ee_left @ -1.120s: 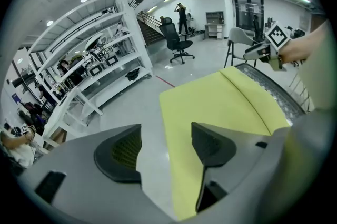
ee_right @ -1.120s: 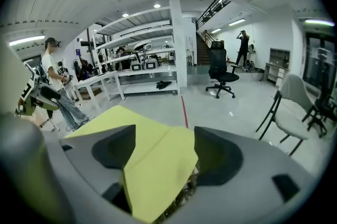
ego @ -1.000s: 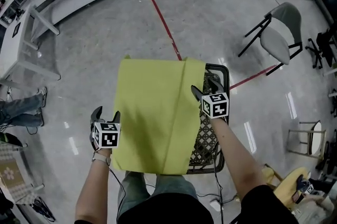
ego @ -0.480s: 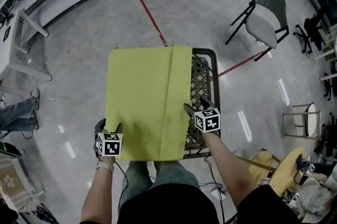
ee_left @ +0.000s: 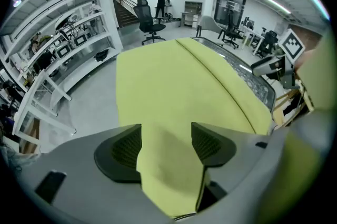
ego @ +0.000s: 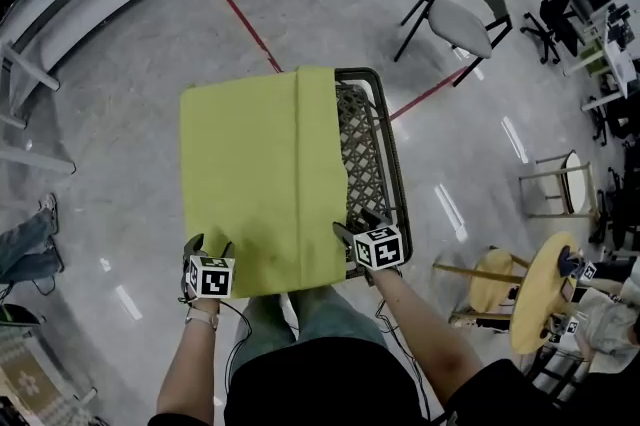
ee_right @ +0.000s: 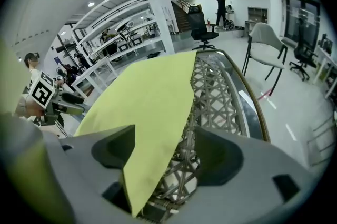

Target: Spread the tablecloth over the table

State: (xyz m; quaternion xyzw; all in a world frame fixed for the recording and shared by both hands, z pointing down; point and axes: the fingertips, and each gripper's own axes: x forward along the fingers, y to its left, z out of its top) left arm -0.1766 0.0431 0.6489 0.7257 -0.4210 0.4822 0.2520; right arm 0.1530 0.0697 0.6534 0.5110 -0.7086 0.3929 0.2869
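Clamping near tablecloth (ego: 255,174) edge, left tongs (ego: 207,246) overhang floor (ego: 110,164).

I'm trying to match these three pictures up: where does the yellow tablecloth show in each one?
Head view: the tablecloth fills the middle, its right part on the table, its left part out past it.
Left gripper view: the tablecloth runs from bottom middle up to the centre.
Right gripper view: the tablecloth lies centre and left.
Shared landmark: the table's black lattice top, right of the cloth in every view.
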